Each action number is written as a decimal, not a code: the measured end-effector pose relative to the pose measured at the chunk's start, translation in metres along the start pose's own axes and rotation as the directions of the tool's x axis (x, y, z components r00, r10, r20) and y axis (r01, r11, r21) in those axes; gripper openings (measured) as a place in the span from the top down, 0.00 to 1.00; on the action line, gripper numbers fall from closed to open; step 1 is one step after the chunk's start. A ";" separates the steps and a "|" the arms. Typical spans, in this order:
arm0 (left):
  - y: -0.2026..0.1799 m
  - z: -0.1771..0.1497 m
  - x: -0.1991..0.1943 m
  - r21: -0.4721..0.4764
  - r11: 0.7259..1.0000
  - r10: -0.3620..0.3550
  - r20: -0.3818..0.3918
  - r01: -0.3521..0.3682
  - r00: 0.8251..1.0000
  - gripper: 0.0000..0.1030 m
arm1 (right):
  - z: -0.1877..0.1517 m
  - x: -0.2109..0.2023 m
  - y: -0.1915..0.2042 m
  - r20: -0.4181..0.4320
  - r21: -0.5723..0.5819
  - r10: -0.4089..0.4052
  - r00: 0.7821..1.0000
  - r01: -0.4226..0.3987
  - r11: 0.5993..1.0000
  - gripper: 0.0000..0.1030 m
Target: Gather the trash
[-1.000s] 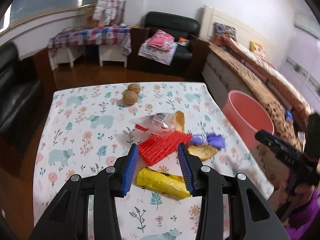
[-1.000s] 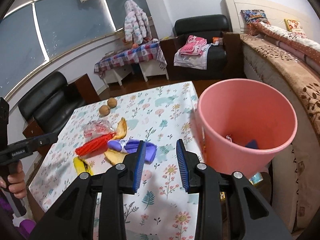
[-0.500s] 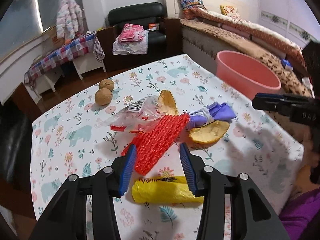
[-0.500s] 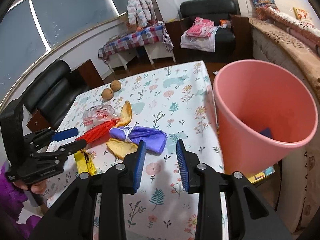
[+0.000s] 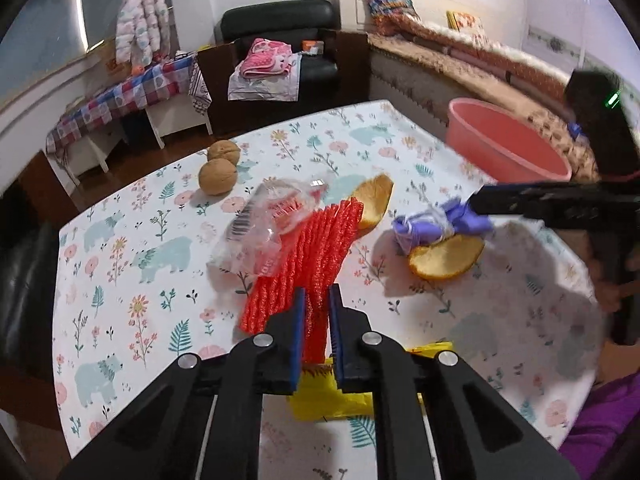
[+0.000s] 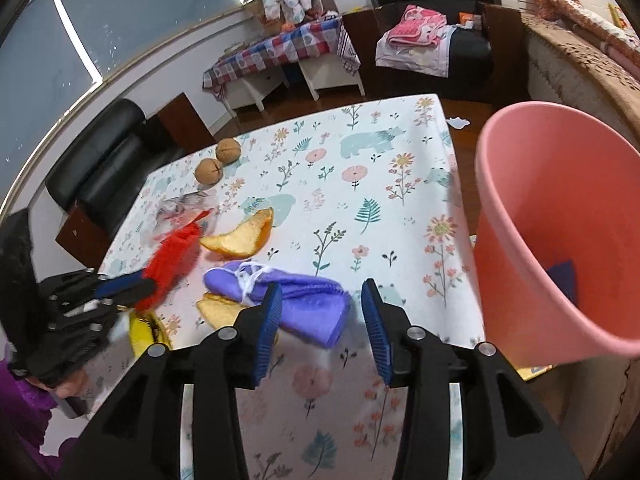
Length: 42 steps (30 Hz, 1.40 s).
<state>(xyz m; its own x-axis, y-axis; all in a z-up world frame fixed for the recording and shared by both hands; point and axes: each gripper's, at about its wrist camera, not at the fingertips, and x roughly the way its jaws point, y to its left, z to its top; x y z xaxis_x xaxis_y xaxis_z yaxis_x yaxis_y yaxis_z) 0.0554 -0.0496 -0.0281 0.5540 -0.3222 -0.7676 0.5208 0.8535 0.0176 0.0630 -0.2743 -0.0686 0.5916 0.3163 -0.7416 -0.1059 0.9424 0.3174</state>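
Note:
My left gripper point(image 5: 317, 306) is shut on the near end of a red ribbed foam net point(image 5: 312, 256), which lies across the floral table; it also shows in the right wrist view point(image 6: 172, 264). A clear plastic wrapper point(image 5: 268, 224) lies on the net's left. A yellow bag point(image 5: 332, 400) lies under my left fingers. My right gripper point(image 6: 320, 304) is open just above a purple cloth bundle point(image 6: 296, 296). Two orange peels point(image 6: 240, 238) point(image 5: 446, 258) lie by the cloth. The pink bin point(image 6: 560, 232) stands off the table's right edge.
Two walnuts point(image 5: 218, 166) sit at the far left of the table point(image 5: 120, 272). A black armchair with clothes point(image 5: 276, 56) and a checked side table point(image 5: 128, 100) stand behind. A sofa bed point(image 5: 480, 64) runs along the right wall.
My left gripper has closed on the red foam net. My right gripper has moved down and forward to the purple cloth.

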 end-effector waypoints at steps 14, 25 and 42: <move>0.004 0.003 -0.032 -0.108 0.989 -0.092 0.074 0.100 0.993 0.90 | -0.005 0.010 0.013 -0.054 -0.046 0.117 0.992 -0.120 0.992 0.69; -0.003 0.003 -0.050 -0.132 0.985 -0.097 0.105 0.111 0.990 0.90 | -0.021 -0.020 0.027 0.032 -0.091 0.091 0.995 -0.088 0.992 0.96; -0.029 0.028 -0.069 -0.111 0.982 -0.137 0.164 0.156 0.977 0.90 | -0.011 -0.098 0.010 0.227 -0.040 0.096 0.969 -0.090 0.995 0.97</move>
<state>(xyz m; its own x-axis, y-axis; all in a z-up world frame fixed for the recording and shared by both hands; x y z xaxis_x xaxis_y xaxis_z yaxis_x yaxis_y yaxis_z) 0.0201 -0.0636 0.0418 0.5765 -0.4985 -0.6474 0.5254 0.8330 -0.1735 -0.0048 -0.2946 0.0014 0.7445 0.3726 -0.5540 -0.1906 0.9139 0.3585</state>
